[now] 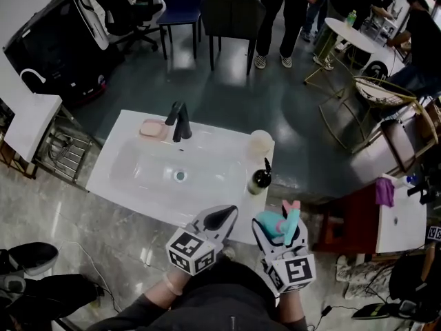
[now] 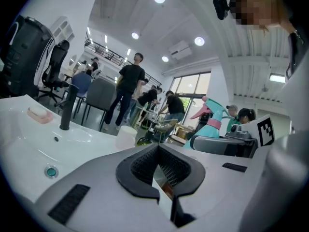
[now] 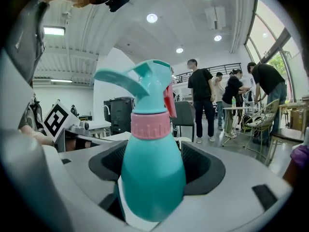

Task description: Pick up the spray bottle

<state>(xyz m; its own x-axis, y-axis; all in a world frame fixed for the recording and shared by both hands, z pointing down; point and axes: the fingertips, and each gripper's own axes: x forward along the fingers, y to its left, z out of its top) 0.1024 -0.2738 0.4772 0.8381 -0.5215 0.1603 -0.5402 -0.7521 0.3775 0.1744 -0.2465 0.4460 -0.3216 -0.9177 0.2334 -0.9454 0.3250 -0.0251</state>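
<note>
The spray bottle (image 1: 280, 223) is teal with a pink collar and a pink trigger tip. My right gripper (image 1: 282, 232) is shut on its body and holds it upright just off the front right corner of the white sink (image 1: 124, 131). In the right gripper view the bottle (image 3: 153, 170) fills the middle between the dark pads (image 3: 205, 166). The left gripper (image 1: 222, 218) hangs beside it, over the sink's front edge, shut with nothing in it. From the left gripper view (image 2: 161, 167) the bottle (image 2: 212, 122) shows at the right.
On the sink stand a black faucet (image 1: 179, 121), a pink soap dish (image 1: 153, 129), a white cup (image 1: 260, 143) and a dark pump bottle (image 1: 260, 178). Chairs (image 1: 231, 16) and standing people (image 1: 279, 12) are behind it; a maroon stand (image 1: 351, 216) is at the right.
</note>
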